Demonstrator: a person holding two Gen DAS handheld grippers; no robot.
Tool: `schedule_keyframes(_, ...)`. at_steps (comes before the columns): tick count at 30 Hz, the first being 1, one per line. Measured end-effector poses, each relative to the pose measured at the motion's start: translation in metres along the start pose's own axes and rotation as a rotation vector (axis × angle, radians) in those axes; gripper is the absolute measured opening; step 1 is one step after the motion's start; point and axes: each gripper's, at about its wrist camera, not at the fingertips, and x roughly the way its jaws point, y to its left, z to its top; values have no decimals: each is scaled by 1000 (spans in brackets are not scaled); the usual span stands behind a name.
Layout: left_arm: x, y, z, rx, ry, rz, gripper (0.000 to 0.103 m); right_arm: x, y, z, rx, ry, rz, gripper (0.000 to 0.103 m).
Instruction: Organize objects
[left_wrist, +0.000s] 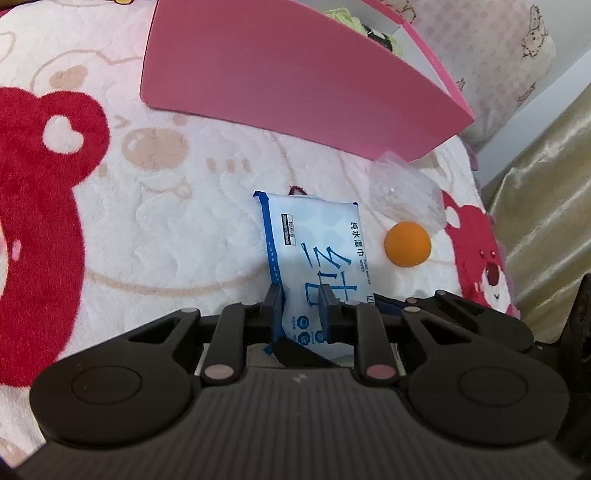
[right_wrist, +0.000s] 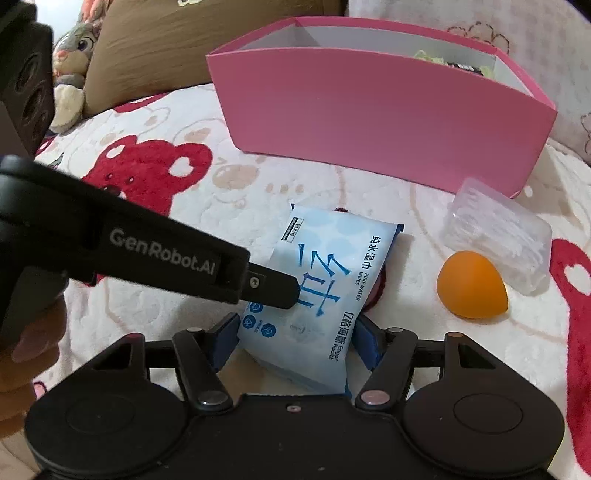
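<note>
A white blanket (right_wrist: 155, 206) with red bears carries a pink box (right_wrist: 376, 118) at the far side. Near it lies a blue-white wipes pack (right_wrist: 321, 273), with a clear plastic case (right_wrist: 498, 240) and an orange sponge (right_wrist: 469, 286) to its right. The left gripper (left_wrist: 301, 306) pinches the pack's near edge. The right gripper (right_wrist: 295, 339) straddles the pack, half spread.
</note>
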Motion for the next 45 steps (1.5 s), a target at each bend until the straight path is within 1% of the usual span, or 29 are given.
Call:
schedule_keyframes(3, -1, -3, 1, 22, 16, 13, 21, 3, 3, 1, 6, 8, -10, 74)
schedule_keyframes(6, -9, -6, 3, 21, 34, 5, 20, -5, 14, 4, -78, 9, -32, 67)
schedule_keyframes(9, -22, -9, 5, 15, 34, -16, 21, -20, 20, 7, -159, -6, -29, 66)
schedule_keyframes(15, -59, -27, 12, 71, 23, -61, 26, -64, 23, 21, -256, -37, -1, 66)
schedule_keyframes(19, -85, -41, 18, 115, 0, -85, 31, -90, 29, 35, -311, -60, 13, 65)
schedule_keyframes(23, -106, -54, 28, 137, -20, -89, 34, -108, 34, 53, -407, -74, 22, 64)
schedule_keyframes(28, -120, -72, 59, 167, -35, -73, 34, -119, 24, 87, -427, -98, 30, 64)
schedule_keyframes(30, -122, -78, 76, 166, -36, -70, 34, -121, 17, 104, -426, -107, 30, 64)
schedule_keyframes(33, -120, -86, 104, 174, -35, -62, 34, -119, 5, 128, -389, -112, 34, 64)
schedule_keyframes(38, -110, -93, 154, 184, -1, -33, 34, -106, -18, 163, -280, -134, 68, 64)
schedule_keyframes(41, -100, -96, 184, 195, 22, 13, 34, -86, -33, 187, -197, -145, 108, 64)
schedule_keyframes(45, -78, -91, 220, 183, 76, 107, 34, -54, -47, 208, -116, -149, 171, 64)
